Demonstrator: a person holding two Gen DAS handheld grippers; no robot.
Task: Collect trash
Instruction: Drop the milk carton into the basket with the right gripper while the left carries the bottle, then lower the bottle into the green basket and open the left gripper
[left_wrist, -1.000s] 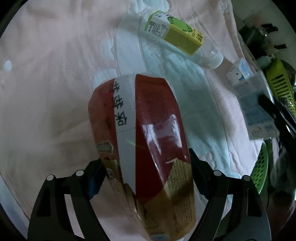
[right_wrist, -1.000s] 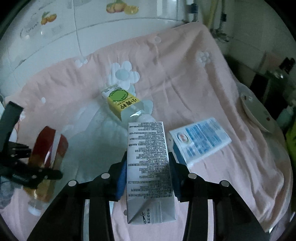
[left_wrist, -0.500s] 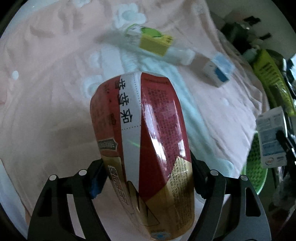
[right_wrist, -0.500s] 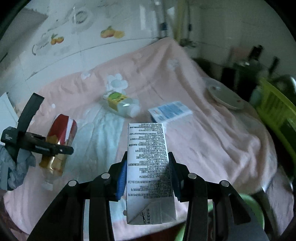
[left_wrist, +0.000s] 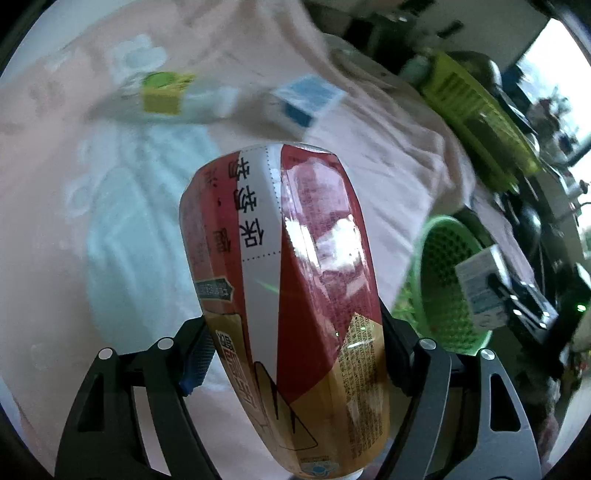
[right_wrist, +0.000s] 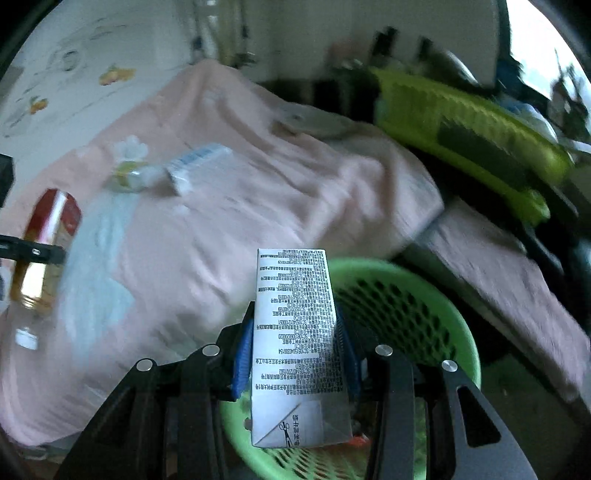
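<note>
Low in each frame, the left gripper (left_wrist: 291, 354) has its jaws clamped on a red bottle (left_wrist: 284, 280) above the pink-covered surface (left_wrist: 369, 147), while the right gripper (right_wrist: 295, 354) pinches a carton (right_wrist: 297, 347) over the green basket (right_wrist: 436, 291).

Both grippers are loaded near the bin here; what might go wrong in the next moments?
1. The white printed carton, clamped in the right gripper, hangs over the green mesh basket near its rim; released now, it might clip the edge.
2. The red and gold labelled bottle in the left gripper is bulky and glossy; it might slip.
3. Both hands heading for one basket risk colliding.
</note>
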